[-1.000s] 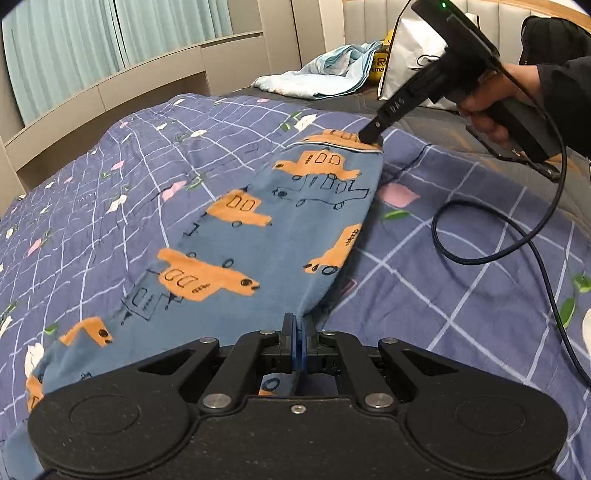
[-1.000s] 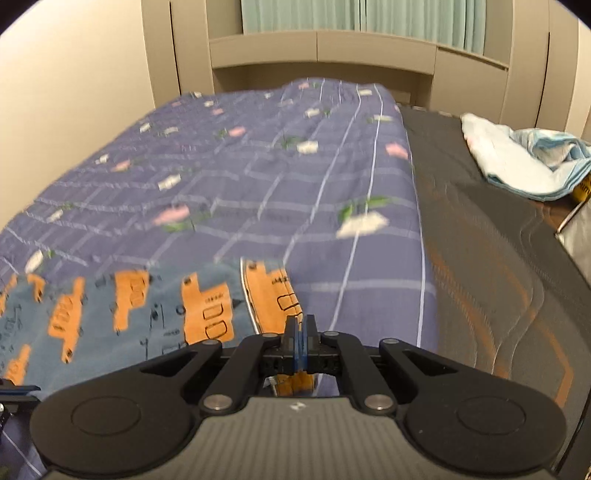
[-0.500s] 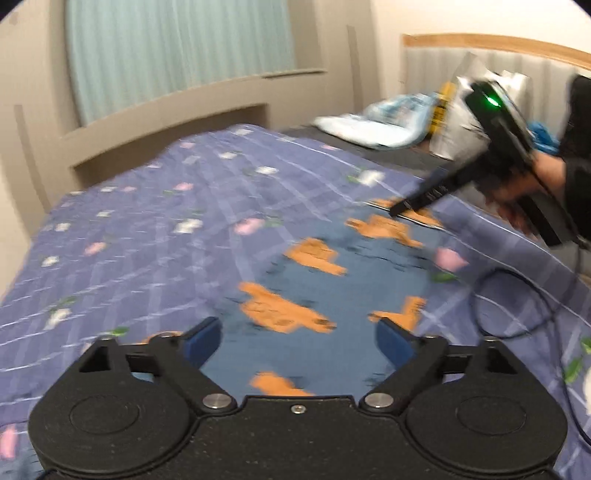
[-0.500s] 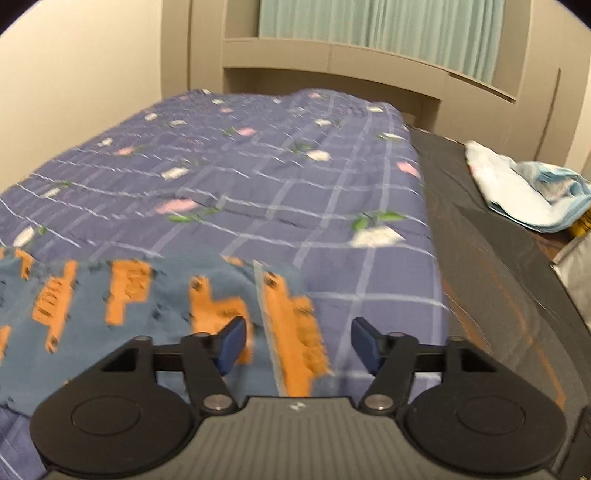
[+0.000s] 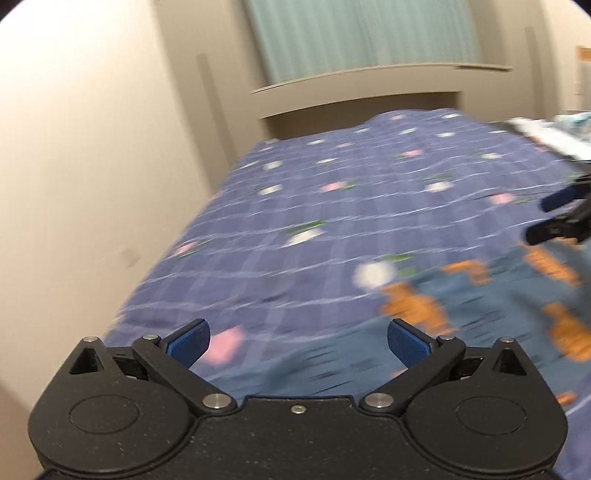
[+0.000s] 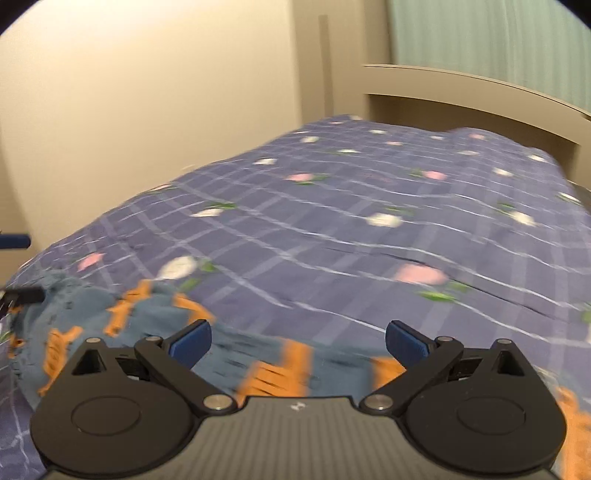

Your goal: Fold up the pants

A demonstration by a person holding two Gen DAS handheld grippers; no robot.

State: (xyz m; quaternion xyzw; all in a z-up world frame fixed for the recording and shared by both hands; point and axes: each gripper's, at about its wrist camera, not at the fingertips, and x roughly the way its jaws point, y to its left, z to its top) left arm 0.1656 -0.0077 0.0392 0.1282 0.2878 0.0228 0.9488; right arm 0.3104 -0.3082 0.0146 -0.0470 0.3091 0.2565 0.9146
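The blue pants with orange prints (image 5: 480, 317) lie flat on the bed, at the lower right of the left wrist view. They also show in the right wrist view (image 6: 155, 325), low and left, running under the gripper. My left gripper (image 5: 297, 343) is open and empty above the pants' near edge. My right gripper (image 6: 298, 341) is open and empty just above the pants. The right gripper's tips (image 5: 554, 218) show at the right edge of the left wrist view. Both views are blurred by motion.
A purple checked bedspread with flowers (image 5: 332, 206) covers the bed. A beige wall (image 5: 92, 166) runs along the bed's left side. A beige headboard shelf (image 6: 461, 96) and green curtain (image 5: 362, 33) stand at the far end. Light cloth (image 5: 546, 129) lies at far right.
Both grippers were shut on the pants a second ago, then opened and let go. Both have since swung left toward the wall side of the bed.
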